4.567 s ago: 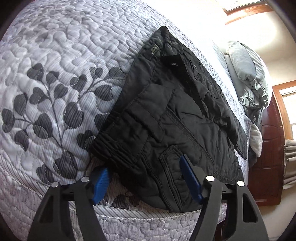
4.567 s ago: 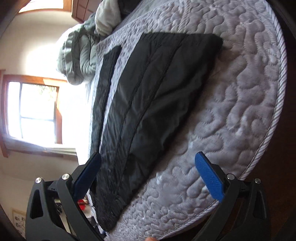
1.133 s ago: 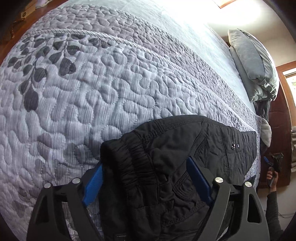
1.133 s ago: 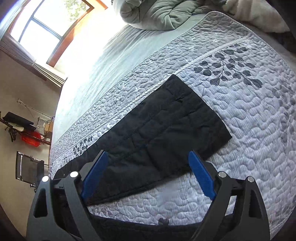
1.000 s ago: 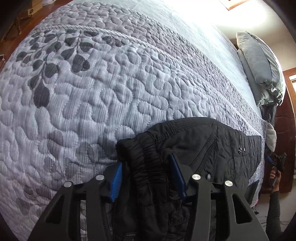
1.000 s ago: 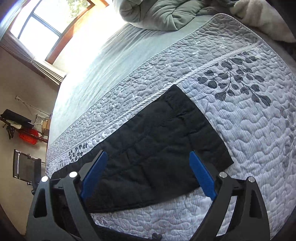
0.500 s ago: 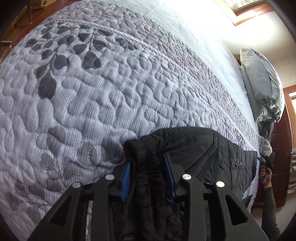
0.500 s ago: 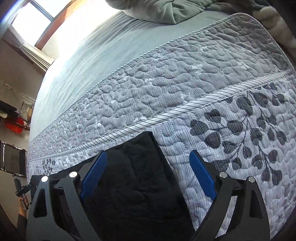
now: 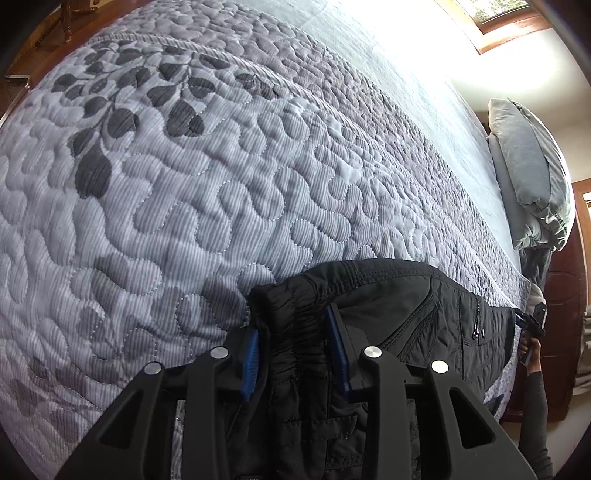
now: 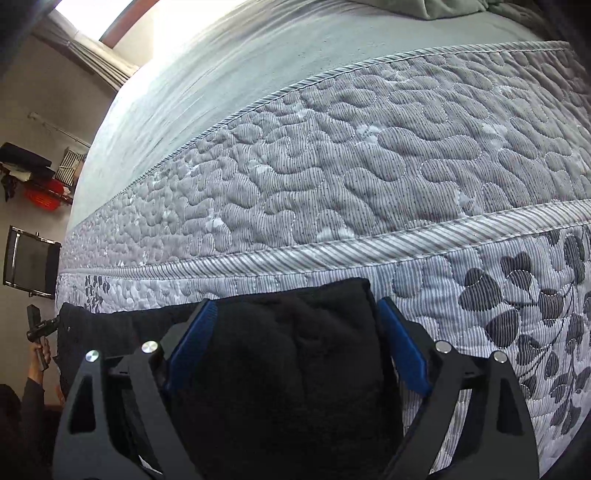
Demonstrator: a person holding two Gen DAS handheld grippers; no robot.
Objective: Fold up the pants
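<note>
Black quilted pants (image 9: 406, 314) lie along the near edge of a grey quilted bedspread (image 9: 221, 184). In the left wrist view my left gripper (image 9: 291, 321) is shut on the bunched elastic waistband corner (image 9: 291, 332), with both blue pads pressed into it. In the right wrist view the leg end of the pants (image 10: 295, 350) fills the gap between the blue pads of my right gripper (image 10: 297, 302). Its jaws are closing, still wide, and the cloth's right edge sits just inside the right pad. A hand with the other gripper (image 10: 38, 332) shows at the far left.
A grey pillow (image 9: 532, 177) and dark wooden furniture (image 9: 565, 332) stand past the far end of the bed. A bunched duvet (image 10: 454, 9) lies at the top of the right wrist view. A black-framed chair (image 10: 31, 262) and a red object (image 10: 46, 192) stand by the wall.
My left jaws closed from wide apart onto the waistband corner. My right gripper came down to the leg end, and its jaws narrowed around the cloth.
</note>
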